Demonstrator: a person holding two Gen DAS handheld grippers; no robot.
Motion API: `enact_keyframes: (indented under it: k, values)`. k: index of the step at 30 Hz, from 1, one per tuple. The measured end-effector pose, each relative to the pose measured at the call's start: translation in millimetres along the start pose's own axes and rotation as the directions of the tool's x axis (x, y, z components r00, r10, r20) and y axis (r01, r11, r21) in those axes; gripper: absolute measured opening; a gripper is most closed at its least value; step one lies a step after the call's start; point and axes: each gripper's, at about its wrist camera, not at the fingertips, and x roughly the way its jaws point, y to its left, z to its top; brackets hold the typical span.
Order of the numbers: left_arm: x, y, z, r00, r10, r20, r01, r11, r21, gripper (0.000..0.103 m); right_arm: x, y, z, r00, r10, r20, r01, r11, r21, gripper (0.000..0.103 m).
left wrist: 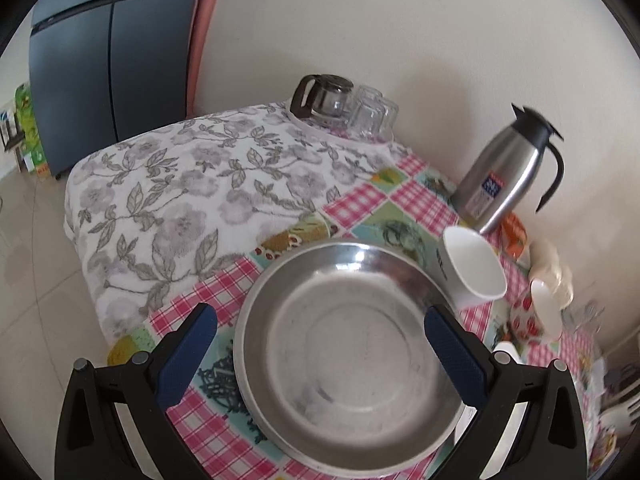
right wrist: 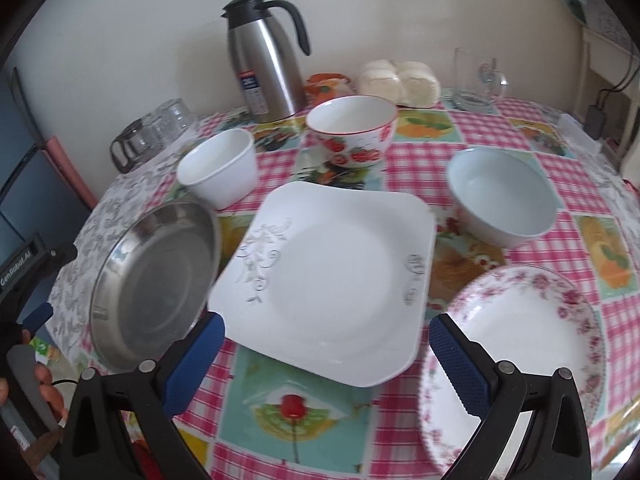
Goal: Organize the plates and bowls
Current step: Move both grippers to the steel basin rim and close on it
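Observation:
A round steel plate [left wrist: 344,356] lies on the table's left edge, below and between the fingers of my open left gripper [left wrist: 320,328]; it also shows in the right wrist view [right wrist: 152,284]. My right gripper [right wrist: 326,340] is open and empty over the near edge of a white square plate [right wrist: 336,280]. A pink floral plate [right wrist: 520,344] lies at the right. A small white bowl [right wrist: 218,166], a strawberry bowl [right wrist: 352,130] and a pale blue bowl [right wrist: 502,196] stand behind the plates.
A steel thermos jug [right wrist: 266,56] stands by the wall, with wrapped buns [right wrist: 396,76] and a glass mug [right wrist: 478,78] to its right. A glass coffee pot [left wrist: 324,96] and upturned glasses [left wrist: 374,114] sit on a floral towel [left wrist: 180,200]. A fridge [left wrist: 112,52] stands far left.

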Motion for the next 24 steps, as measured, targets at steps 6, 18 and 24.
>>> enact_keyframes:
  k: [6,18,24]
  values:
    - [23.2,4.9,1.9,0.994,0.015,-0.111,-0.011,0.999,0.041,0.103,11.5,19.2,7.9,0.998,0.057,0.004,-0.057,0.998,-0.018,0.102]
    - [54.6,38.7,-4.8,0.963,0.072,-0.261,-0.087,0.995,-0.048,0.103,48.7,63.2,26.0,0.993,0.116,-0.018,-0.117,0.988,-0.101,0.083]
    - [62.4,43.2,-5.8,0.956,0.053,-0.289,-0.072,0.996,-0.056,0.102,70.8,80.1,37.2,0.988,0.147,-0.037,-0.151,0.980,-0.128,0.067]
